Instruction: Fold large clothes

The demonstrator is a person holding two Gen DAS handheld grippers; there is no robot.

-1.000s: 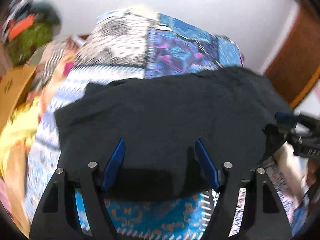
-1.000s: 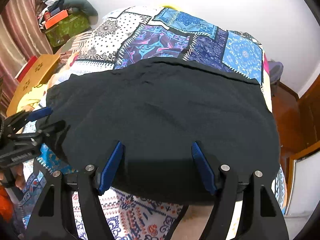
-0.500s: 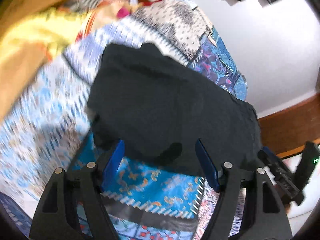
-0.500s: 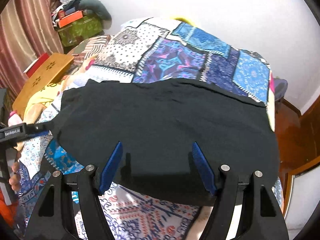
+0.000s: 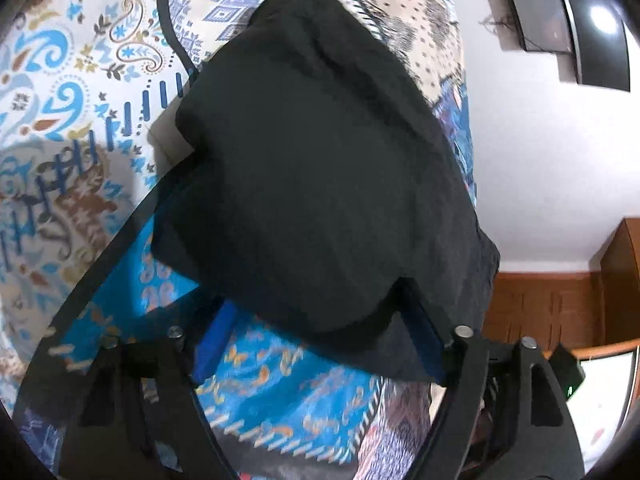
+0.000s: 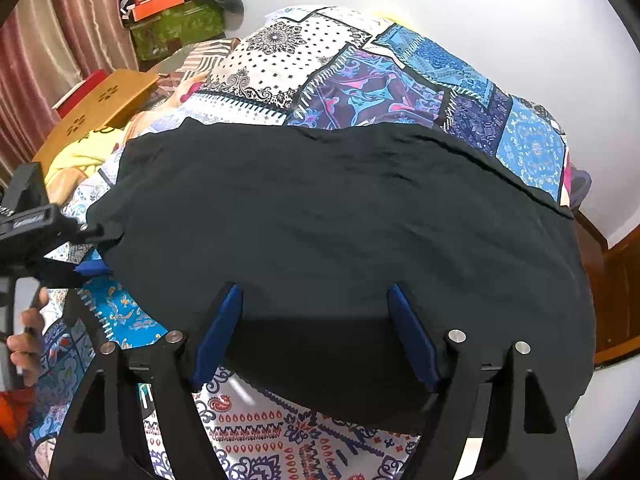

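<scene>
Hand-held gripper open over black garment, long axis sideways.

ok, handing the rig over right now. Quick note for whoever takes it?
Left gripper: open, fingers either side of the near left edge of the black garment, nothing pinched.
Right gripper: open, straddling the near right hem, not clamped.
Garment: lies spread flat across the patchwork bedspread, near edge towards you, a few wrinkles. It looks like a doubled panel, but how many folds are in cannot be told.
Done: laid out and roughly smoothed.
Left: likely close both grippers on the near edge, carry it over to the far edge, then flatten.
</scene>
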